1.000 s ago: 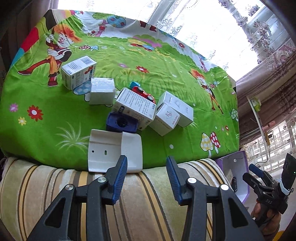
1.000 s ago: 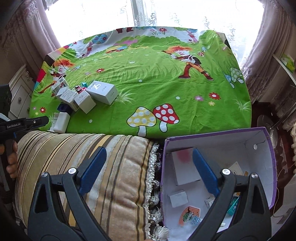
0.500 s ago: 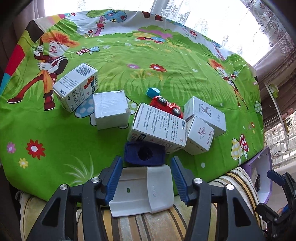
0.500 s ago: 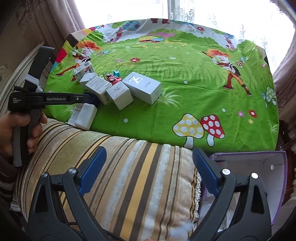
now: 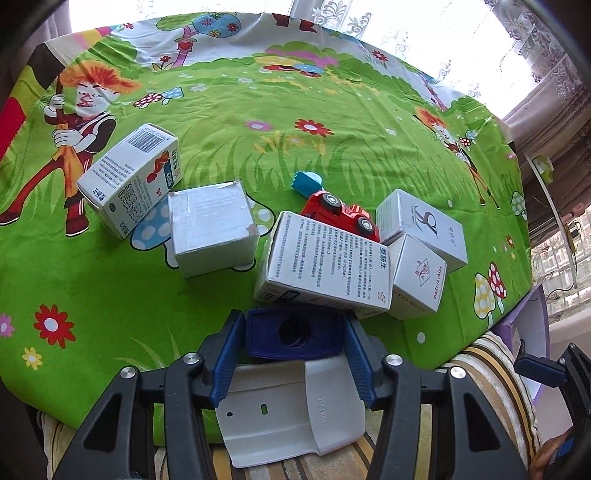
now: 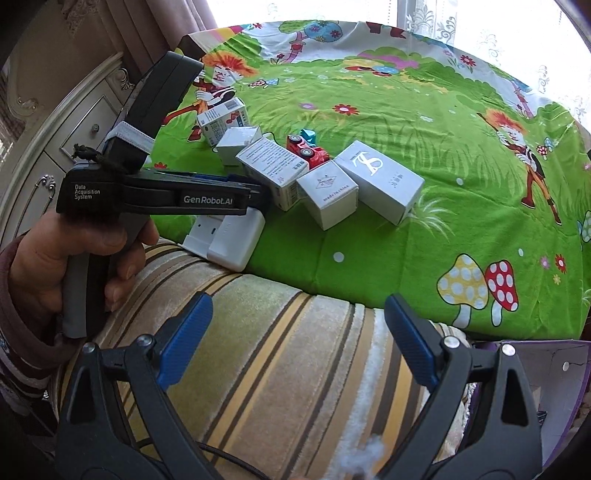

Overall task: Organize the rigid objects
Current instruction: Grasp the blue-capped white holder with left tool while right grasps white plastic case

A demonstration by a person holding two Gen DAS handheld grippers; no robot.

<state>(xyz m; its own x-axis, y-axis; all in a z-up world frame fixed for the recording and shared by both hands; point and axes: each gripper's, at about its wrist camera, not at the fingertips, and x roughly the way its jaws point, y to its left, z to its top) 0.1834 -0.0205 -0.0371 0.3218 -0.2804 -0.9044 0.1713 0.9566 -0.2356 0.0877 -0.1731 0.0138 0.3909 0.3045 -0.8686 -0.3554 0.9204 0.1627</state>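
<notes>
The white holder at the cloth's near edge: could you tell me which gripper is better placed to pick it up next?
Left. The left gripper already straddles the white holder, while the right gripper hangs open over the striped cushion, well away.

Cartoon-print green cloth (image 5: 332,155) spread over the surface: red-haired figures, spotted mushrooms, flowers, grass. Striped plush cushion (image 6: 288,354), beige with brown and yellow bands, lies along the cloth's near edge. Lace curtain (image 6: 480,22) with bright window light beyond the far edge. Cream carved cabinet (image 6: 55,122) with drawer knobs stands off the left edge.
</notes>
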